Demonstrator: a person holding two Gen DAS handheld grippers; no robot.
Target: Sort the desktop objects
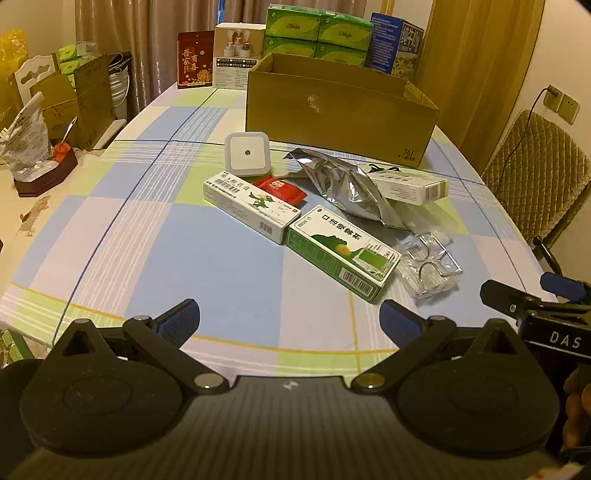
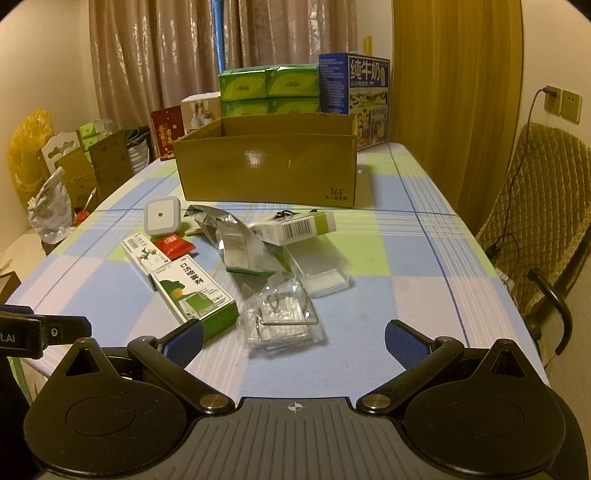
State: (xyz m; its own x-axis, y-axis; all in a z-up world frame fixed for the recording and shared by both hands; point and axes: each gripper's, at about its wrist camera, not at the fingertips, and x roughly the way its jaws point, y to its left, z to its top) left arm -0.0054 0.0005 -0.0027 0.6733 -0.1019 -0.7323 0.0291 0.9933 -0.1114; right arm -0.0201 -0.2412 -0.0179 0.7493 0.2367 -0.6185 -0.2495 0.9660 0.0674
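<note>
Loose items lie on the checked tablecloth in front of an open cardboard box: a white square night light, a white medicine box, a red sachet, a green-and-white spray box, a silver foil bag, a white-green carton, a clear plastic case and a clear bag of metal hooks. My left gripper and right gripper are open and empty, near the table's front edge.
Green tissue packs, a blue milk carton, a white product box and a red gift box stand behind the cardboard box. A quilted chair stands right. Boxes and bags clutter the left.
</note>
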